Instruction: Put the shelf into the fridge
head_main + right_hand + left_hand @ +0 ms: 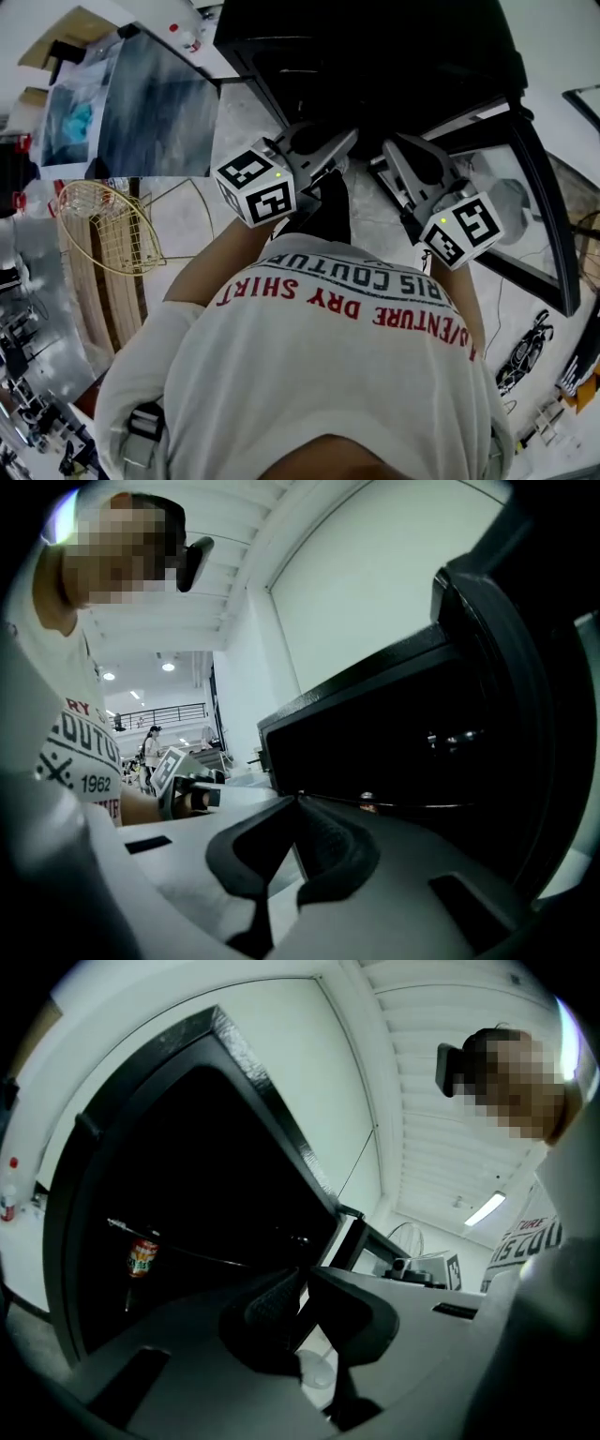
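Pinching the glass shelf (412, 805) edge-on, left gripper (302, 1283) and right gripper (298, 810), fridge (375, 56) ahead (can (142, 1258) inside, wire basket (103, 230) aside).

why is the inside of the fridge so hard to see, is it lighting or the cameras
Head view: the fridge interior is unlit and nearly black. Left gripper view: heavy fisheye bending; only a can shows in the dark. Right gripper view: same black cavity, little detail inside.

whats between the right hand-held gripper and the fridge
Only the thin shelf, edge-on in the right gripper view: it runs from the right hand-held gripper into the dark fridge.
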Tool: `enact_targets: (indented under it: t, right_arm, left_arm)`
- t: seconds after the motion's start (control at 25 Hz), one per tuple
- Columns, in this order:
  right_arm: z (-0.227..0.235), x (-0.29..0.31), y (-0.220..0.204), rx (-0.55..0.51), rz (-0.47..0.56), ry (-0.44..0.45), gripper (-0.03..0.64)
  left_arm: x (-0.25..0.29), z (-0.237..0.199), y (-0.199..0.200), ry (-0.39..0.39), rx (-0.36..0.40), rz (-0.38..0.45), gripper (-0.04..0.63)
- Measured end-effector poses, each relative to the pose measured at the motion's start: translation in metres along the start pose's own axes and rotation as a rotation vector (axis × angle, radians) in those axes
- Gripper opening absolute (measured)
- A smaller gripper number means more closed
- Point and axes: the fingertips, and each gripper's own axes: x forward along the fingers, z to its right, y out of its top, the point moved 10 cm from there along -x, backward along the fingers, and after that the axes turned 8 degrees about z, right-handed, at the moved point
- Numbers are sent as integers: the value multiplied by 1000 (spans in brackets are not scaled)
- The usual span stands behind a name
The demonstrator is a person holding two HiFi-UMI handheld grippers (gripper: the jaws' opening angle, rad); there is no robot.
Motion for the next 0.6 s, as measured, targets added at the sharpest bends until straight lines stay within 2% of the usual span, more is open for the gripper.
enact_targets:
  t: [0.28, 0.4, 0.6]
  right_arm:
    - [-28, -22, 34, -37, 43, 70, 23]
    - [-32, -37, 41, -32, 48, 70, 23]
    - [-35, -43, 49, -18, 46, 62, 23]
  left_arm:
    - [-10, 59, 27, -57, 63, 2, 43]
    - [-8, 80, 30, -65, 92, 5, 43]
    - [-14, 89, 33, -57, 92, -7, 43]
